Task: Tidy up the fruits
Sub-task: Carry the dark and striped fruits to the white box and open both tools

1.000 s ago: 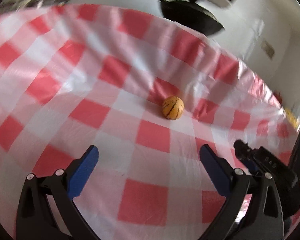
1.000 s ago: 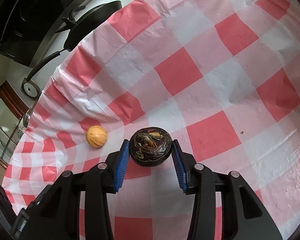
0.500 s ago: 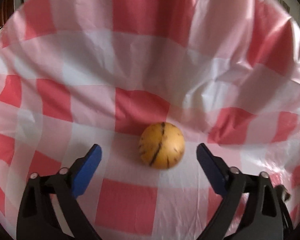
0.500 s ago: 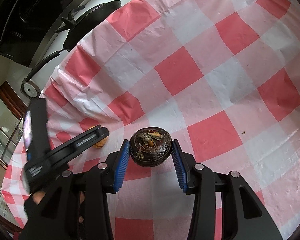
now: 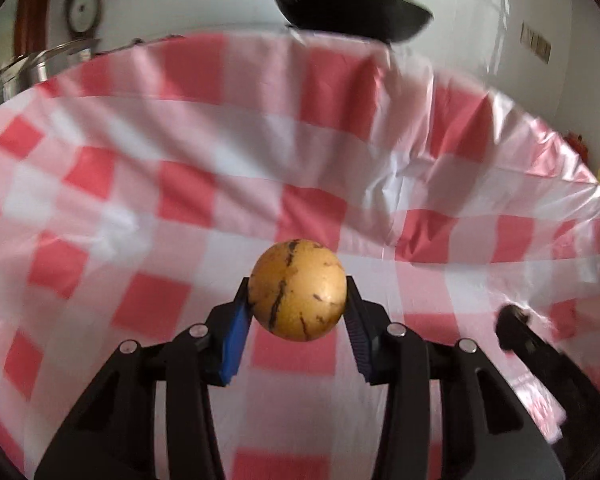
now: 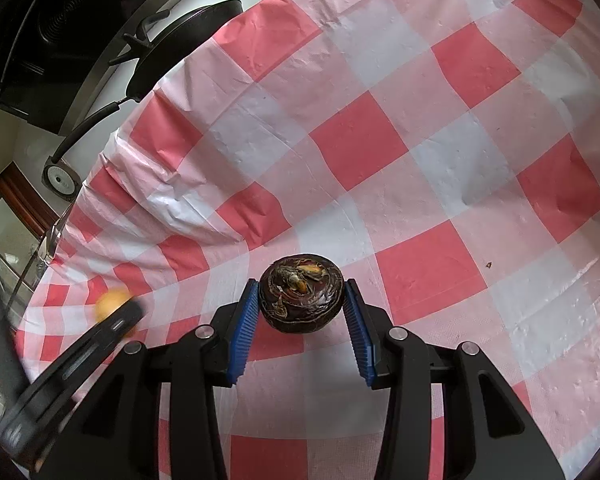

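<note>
A red-and-white checked cloth [image 6: 380,152] covers the counter, and a black pan [image 5: 356,4] stands past its far edge, at 12 o'clock in the left wrist view. The left gripper [image 5: 298,306] is closing its blue pads on a yellow fruit with dark streaks [image 5: 297,290] — the fruit sits between them, touching both. The right gripper [image 6: 300,306] pinches a dark purple fruit [image 6: 301,294] over the cloth; the yellow fruit shows blurred at 9 o'clock from it.
</note>
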The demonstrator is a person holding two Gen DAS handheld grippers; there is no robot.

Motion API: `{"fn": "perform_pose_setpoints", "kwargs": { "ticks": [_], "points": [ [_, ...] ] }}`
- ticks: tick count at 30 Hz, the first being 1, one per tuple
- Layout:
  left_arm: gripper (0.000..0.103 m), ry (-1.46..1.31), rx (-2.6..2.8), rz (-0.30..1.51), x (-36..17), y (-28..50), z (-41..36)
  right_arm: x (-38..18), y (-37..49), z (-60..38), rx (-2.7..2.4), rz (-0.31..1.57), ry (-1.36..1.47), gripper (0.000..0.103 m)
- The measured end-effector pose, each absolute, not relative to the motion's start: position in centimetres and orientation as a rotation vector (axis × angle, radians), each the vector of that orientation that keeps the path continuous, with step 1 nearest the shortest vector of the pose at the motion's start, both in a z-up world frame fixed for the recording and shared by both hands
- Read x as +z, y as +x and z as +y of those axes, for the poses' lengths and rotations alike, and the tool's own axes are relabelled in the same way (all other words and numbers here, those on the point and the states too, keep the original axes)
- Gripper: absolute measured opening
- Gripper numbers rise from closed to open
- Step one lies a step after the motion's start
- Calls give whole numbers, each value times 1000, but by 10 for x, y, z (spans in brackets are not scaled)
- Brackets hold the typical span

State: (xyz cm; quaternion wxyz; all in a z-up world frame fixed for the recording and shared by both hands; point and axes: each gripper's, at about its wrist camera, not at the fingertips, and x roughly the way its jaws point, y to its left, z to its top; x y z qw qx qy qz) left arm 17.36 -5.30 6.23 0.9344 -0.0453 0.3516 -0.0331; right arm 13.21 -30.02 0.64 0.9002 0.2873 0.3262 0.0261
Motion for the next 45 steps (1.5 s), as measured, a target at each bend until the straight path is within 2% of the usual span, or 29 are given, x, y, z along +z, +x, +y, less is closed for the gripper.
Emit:
{"fn": "perform_pose_setpoints", "kwargs": {
  "ticks": [24, 33, 45],
  "points": [
    [44, -60, 18, 704, 73, -50, 11, 6, 132, -297, 45, 718, 578, 42],
    [44, -26, 108, 741, 56, -96, 51, 22, 62, -234, 164, 797, 523, 42],
    [44, -54, 208, 766, 40, -144, 100, 39, -42, -131, 411, 809, 392, 42]
  ]
}}
